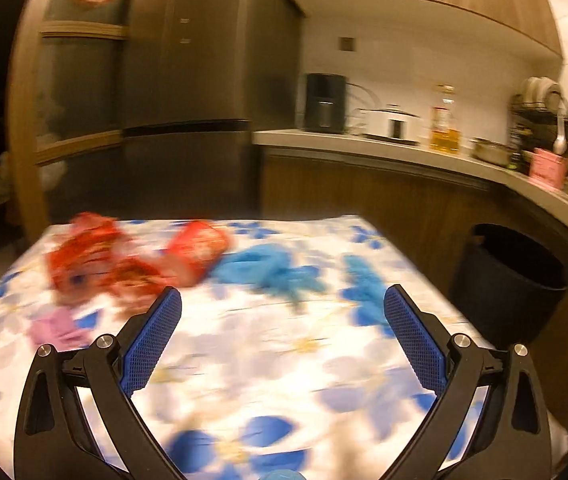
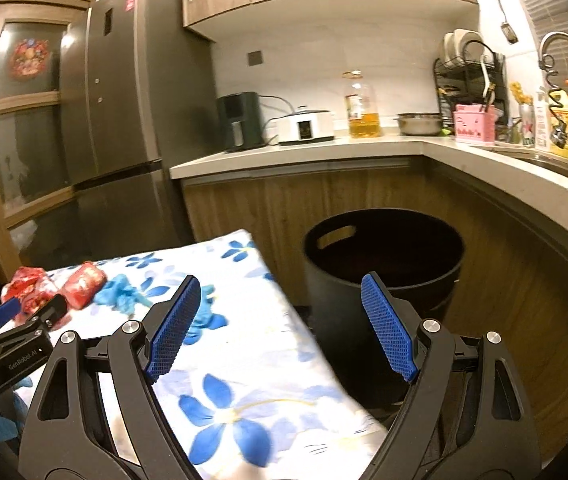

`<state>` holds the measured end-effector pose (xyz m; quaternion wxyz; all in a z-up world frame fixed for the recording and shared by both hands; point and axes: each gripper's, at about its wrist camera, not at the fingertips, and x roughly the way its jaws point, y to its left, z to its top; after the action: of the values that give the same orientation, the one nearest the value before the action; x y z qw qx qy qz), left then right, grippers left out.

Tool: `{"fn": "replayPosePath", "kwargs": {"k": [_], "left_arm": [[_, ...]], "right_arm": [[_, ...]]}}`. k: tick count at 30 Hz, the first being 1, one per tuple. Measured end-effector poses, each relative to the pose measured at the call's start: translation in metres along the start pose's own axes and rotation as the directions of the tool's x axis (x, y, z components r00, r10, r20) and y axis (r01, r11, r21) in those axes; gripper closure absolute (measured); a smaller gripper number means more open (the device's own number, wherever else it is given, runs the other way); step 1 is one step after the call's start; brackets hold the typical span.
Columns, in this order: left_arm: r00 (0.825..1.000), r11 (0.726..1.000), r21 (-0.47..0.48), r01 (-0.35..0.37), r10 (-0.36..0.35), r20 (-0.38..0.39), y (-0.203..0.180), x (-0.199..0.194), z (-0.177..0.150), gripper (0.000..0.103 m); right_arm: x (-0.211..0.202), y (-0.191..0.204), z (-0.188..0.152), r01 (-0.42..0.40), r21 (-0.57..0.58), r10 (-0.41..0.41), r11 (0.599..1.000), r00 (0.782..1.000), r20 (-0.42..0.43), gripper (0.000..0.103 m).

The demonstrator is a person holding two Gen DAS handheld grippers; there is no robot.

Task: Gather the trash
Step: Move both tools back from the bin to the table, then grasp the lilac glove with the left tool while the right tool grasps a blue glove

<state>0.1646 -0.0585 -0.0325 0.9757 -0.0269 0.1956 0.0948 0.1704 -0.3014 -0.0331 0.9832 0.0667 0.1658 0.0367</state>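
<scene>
Trash, red wrappers (image 1: pixel 96 264) and a blue crumpled piece (image 1: pixel 268 266), lies on the worktop's (image 1: pixel 284 380) far side; light, soft, crinkly, best pinched mid-bunch. Left tongs (image 1: pixel 283 300) and right tongs (image 2: pixel 280 292) gape empty beside the bin (image 2: pixel 384 248).

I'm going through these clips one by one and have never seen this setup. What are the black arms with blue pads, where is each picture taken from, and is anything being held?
There is no robot. A person carries a hand-held gripper in each hand, each with a fisheye camera looking forward along its two blue-padded fingers. One picture looks from the left hand-held gripper, the other from the right hand-held gripper. Both stand open and hold nothing. Ahead is a table with a flowered cloth. On it lie red wrappers, a red packet, crumpled blue scraps and a small pink piece. A black bin stands on the floor beside the table. The left view is blurred.
</scene>
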Motion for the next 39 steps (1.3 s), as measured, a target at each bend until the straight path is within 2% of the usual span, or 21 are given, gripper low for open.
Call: {"fn": "replayPosePath", "kwargs": {"k": [2, 5, 8, 9, 12, 16, 21, 23, 28, 32, 35, 39], "left_arm": [[0.997, 0.997, -0.015, -0.077, 0.077, -0.005, 0.029, -0.002, -0.005, 0.006], [0.984, 0.983, -0.034, -0.181, 0.18, -0.009, 0.065, -0.004, -0.007, 0.006], [0.955, 0.953, -0.064, -0.297, 0.295, -0.036, 0.106, -0.003, -0.011, 0.006], [0.939, 0.936, -0.077, -0.343, 0.34, -0.049, 0.121, -0.002, -0.012, 0.006], [0.912, 0.907, -0.098, -0.409, 0.404, -0.067, 0.149, -0.001, -0.014, 0.006], [0.907, 0.899, -0.128, -0.418, 0.405, -0.119, 0.167, 0.006, -0.015, 0.008], [0.894, 0.899, -0.1, -0.426, 0.401, -0.202, 0.172, 0.028, -0.021, 0.018], [0.89, 0.899, -0.098, -0.426, 0.397, -0.227, 0.171, 0.032, -0.026, 0.029], [0.885, 0.904, -0.094, -0.418, 0.381, -0.266, 0.171, 0.043, -0.033, 0.042], [0.879, 0.904, -0.09, -0.418, 0.377, -0.294, 0.171, 0.049, -0.036, 0.061], [0.877, 0.906, -0.095, -0.412, 0.365, -0.312, 0.172, 0.052, -0.039, 0.074], [0.88, 0.911, -0.111, -0.398, 0.345, -0.326, 0.175, 0.054, -0.04, 0.085]], "right_arm": [[0.001, 0.013, -0.003, -0.021, -0.009, 0.021, 1.0, 1.0, -0.01, 0.022], [0.004, 0.029, -0.008, -0.046, -0.023, 0.045, 0.999, 0.999, -0.024, 0.022], [0.008, 0.044, -0.01, -0.073, -0.034, 0.072, 0.997, 0.997, -0.037, 0.022], [0.009, 0.049, -0.011, -0.082, -0.036, 0.081, 0.996, 0.996, -0.041, 0.022], [0.012, 0.065, -0.015, -0.109, -0.049, 0.107, 0.993, 0.993, -0.051, 0.022], [0.017, 0.084, -0.017, -0.134, -0.068, 0.13, 0.989, 0.99, -0.063, 0.022], [0.023, 0.093, -0.017, -0.142, -0.073, 0.136, 0.987, 0.988, -0.073, 0.022], [0.026, 0.095, -0.017, -0.142, -0.076, 0.136, 0.987, 0.988, -0.074, 0.022], [0.029, 0.1, -0.018, -0.146, -0.076, 0.139, 0.986, 0.987, -0.081, 0.022], [0.031, 0.102, -0.019, -0.148, -0.079, 0.142, 0.986, 0.986, -0.083, 0.022], [0.031, 0.102, -0.019, -0.148, -0.077, 0.141, 0.986, 0.986, -0.083, 0.022], [0.032, 0.102, -0.019, -0.146, -0.074, 0.14, 0.987, 0.987, -0.084, 0.022]]}}
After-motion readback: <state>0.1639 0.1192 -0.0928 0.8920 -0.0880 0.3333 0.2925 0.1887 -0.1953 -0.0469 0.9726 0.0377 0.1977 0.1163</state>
